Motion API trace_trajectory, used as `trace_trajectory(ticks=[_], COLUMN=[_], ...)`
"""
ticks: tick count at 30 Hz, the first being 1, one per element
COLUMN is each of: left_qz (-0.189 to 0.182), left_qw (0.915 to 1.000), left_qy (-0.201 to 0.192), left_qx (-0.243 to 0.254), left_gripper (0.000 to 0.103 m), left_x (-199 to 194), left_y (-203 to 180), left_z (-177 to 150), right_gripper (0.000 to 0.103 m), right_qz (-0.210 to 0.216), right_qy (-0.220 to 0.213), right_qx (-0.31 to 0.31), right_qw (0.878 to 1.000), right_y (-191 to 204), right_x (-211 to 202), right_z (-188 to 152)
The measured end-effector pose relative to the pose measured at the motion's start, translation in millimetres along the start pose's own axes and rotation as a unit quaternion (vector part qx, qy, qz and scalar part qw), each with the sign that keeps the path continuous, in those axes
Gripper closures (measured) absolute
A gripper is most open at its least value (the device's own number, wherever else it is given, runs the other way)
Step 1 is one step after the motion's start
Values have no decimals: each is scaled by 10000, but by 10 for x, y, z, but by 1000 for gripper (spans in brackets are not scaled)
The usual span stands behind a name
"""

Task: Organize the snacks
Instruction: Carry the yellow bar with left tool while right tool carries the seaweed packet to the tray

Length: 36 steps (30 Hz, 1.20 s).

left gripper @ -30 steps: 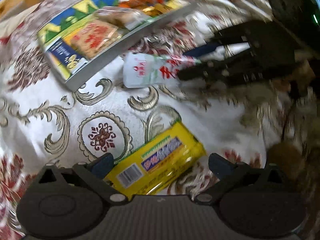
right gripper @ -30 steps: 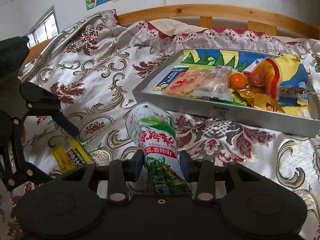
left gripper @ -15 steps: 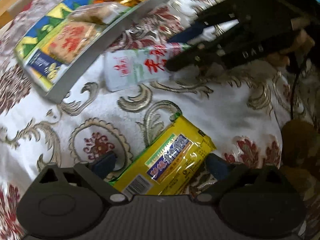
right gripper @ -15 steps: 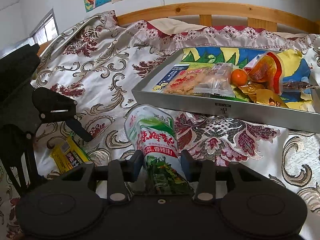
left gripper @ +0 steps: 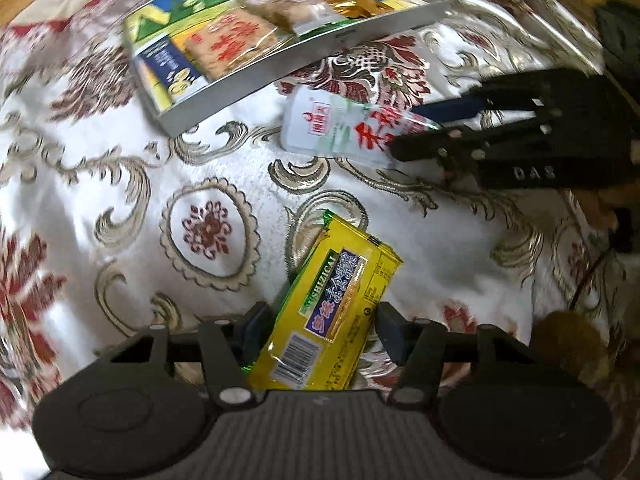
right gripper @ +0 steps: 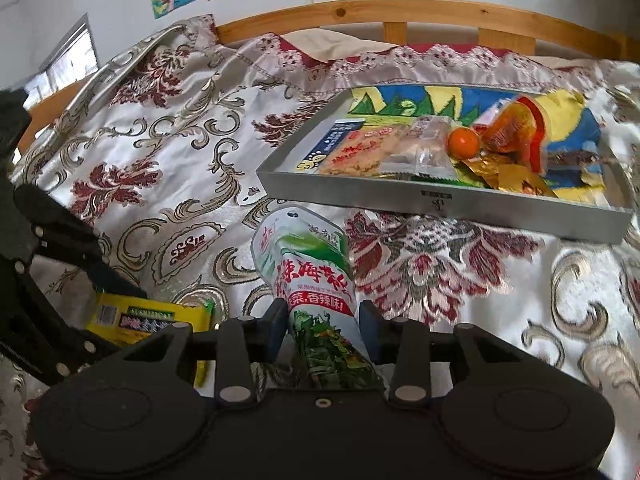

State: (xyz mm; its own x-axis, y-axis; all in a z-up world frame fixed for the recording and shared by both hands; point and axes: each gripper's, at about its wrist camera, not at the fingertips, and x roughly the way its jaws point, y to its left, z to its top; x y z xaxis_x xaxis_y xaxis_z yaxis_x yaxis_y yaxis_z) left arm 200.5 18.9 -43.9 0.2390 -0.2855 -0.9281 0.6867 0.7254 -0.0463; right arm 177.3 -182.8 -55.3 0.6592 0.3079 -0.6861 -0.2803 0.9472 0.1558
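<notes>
Left wrist view, lower centre: the left gripper (left gripper: 320,330), jaws just closing, straddles the yellow snack pack (left gripper: 332,312) lying on the bedspread (left gripper: 100,184); squeeze it squarely before lifting, while the right gripper (right gripper: 322,330) pinches the green pouch (right gripper: 310,276) below the tray (right gripper: 440,202).

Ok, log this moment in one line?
left tool: closing around yellow packet | right tool: grips green seaweed pouch | tray: part-filled

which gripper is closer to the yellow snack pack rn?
Left. The left gripper straddles the yellow snack pack, jaws just closing around it. The right gripper sits off to the side, clamped on the green-and-white pouch.
</notes>
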Motion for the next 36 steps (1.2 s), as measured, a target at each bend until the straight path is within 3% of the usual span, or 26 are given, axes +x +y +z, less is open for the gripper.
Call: trace_trajectory(ticks=[5, 11, 13, 15, 17, 19, 36], left_qz=[-121, 83, 147, 206, 213, 158, 160], left_qw=[9984, 9984, 9989, 9990, 9987, 9984, 9974], left_qy=[-42, -98, -104, -105, -88, -76, -382], left_qx=[-552, -542, -435, -389, -464, -534, -586], left_gripper=[44, 27, 26, 31, 43, 46, 52], left_x=[37, 117, 133, 139, 135, 121, -129], left_y=[-73, -239, -300, -334, -327, -317, -495], left_z=[-35, -33, -37, -37, -29, -23, -95], right_gripper=[64, 64, 63, 63, 63, 64, 66], right_qz=[-28, -38, -39, -33, -35, -44, -100], right_qy=[37, 63, 66, 55, 48, 35, -276], right_qx=[230, 335, 331, 351, 366, 359, 267], right_qw=[9997, 9994, 9994, 9994, 9993, 9993, 9992], right_y=[-30, -40, -47, -55, -53, -48, -17], right_x=[-140, -225, -224, -220, -226, -235, -377], right_z=[-98, -184, -197, -199, -200, -203, -155])
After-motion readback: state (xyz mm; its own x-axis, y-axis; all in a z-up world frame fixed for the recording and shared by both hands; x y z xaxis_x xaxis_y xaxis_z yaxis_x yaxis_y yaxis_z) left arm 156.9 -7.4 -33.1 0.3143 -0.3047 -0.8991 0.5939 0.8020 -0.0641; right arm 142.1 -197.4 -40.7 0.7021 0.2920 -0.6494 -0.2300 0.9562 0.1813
